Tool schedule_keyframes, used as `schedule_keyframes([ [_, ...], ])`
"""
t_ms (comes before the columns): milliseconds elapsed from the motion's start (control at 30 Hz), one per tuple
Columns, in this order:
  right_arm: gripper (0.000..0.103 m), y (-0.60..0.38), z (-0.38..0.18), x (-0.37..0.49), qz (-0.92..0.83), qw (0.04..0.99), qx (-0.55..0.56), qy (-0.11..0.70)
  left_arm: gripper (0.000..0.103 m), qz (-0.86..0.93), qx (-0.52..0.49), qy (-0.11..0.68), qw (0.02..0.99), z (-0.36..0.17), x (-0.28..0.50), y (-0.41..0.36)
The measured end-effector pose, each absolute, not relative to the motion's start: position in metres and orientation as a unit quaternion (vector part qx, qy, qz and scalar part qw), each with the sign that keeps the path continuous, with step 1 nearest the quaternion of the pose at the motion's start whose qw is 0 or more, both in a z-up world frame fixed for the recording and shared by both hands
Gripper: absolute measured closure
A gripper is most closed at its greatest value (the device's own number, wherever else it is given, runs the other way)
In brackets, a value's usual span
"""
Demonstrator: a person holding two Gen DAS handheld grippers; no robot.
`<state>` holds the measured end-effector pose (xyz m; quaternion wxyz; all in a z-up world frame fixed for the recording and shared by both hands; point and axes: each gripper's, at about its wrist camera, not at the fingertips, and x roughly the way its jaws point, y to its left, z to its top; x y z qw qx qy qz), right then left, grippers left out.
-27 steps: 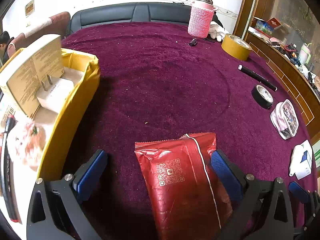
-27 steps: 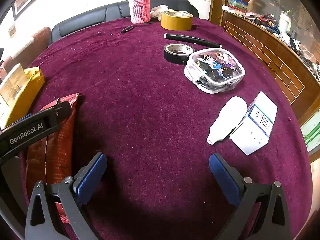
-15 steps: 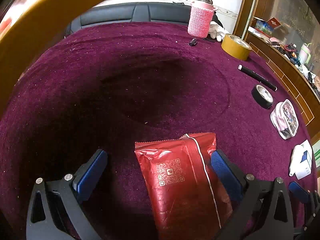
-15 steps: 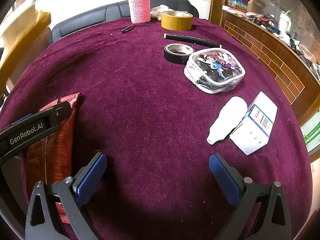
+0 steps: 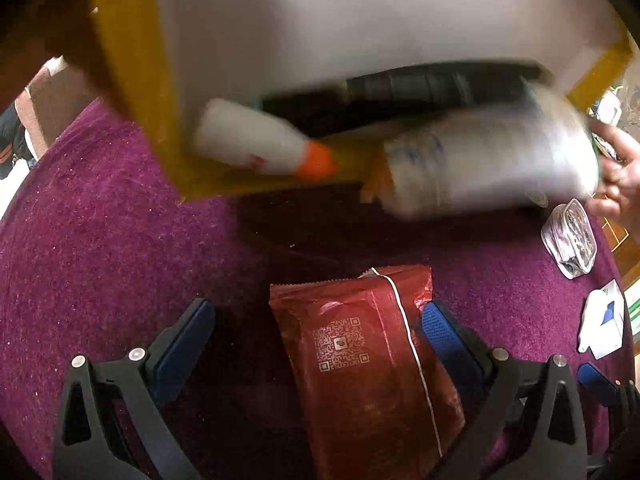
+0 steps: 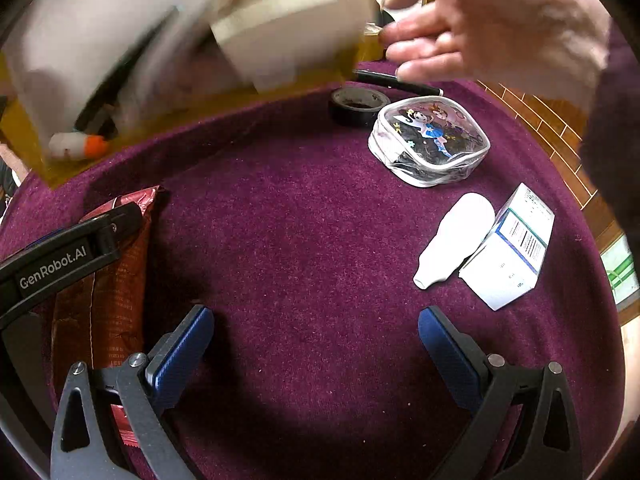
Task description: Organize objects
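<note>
Surface: maroon cloth table (image 6: 320, 240).
Packet: red packet (image 5: 372, 352) flat between left gripper (image 5: 316, 332) fingers, near right pad.
Claws: left apart; right gripper (image 6: 316, 336) apart, empty.
Advice: centre, then close; wait out yellow box (image 5: 132, 60) tipping overhead.

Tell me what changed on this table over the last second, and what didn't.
The yellow box left the table's left edge and now hangs tilted over the middle, its contents spilling blurred, with a bare hand beside it. Both grippers, left and right, stayed open; the red packet and clear pouch stayed put.
</note>
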<state>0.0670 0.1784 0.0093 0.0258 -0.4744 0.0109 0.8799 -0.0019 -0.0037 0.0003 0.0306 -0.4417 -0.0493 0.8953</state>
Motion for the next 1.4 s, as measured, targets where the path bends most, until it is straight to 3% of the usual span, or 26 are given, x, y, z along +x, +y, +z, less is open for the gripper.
schedule_keyframes([
  [1400, 0.000, 0.185, 0.006, 0.066, 0.880, 0.024, -0.475, 0.011, 0.000, 0.892, -0.450, -0.045, 0.028, 0.000, 0.002, -0.002],
])
